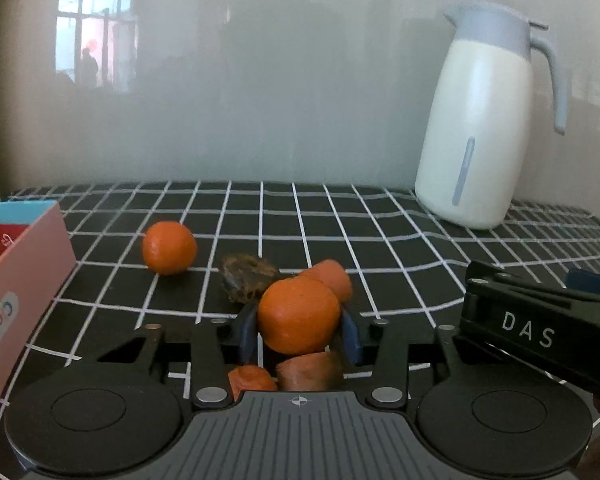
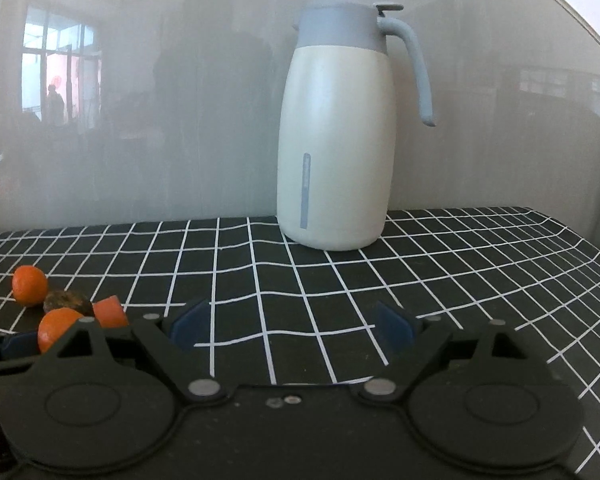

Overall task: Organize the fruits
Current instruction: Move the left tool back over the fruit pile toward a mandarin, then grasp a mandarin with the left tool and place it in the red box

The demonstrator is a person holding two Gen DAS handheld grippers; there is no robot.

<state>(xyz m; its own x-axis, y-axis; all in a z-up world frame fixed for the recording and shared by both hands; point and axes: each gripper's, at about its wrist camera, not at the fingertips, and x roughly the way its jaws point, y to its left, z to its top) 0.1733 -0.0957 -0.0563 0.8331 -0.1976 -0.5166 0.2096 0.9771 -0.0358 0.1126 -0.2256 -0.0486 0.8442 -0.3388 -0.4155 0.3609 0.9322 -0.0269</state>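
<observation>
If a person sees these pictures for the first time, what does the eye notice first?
First, the round orange tangerine between the blue fingers of the left gripper, low in the middle of its view. Next, the tall cream jug with a grey lid and handle, standing at the back of the black checked tablecloth.

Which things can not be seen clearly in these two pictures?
- Pink box: left wrist view, cut off by the left edge; print only partly readable.
- Two carrot pieces: left wrist view, half hidden behind the left tongs body and the orange.
- Brown lump: both views, too blurred to identify.
</observation>
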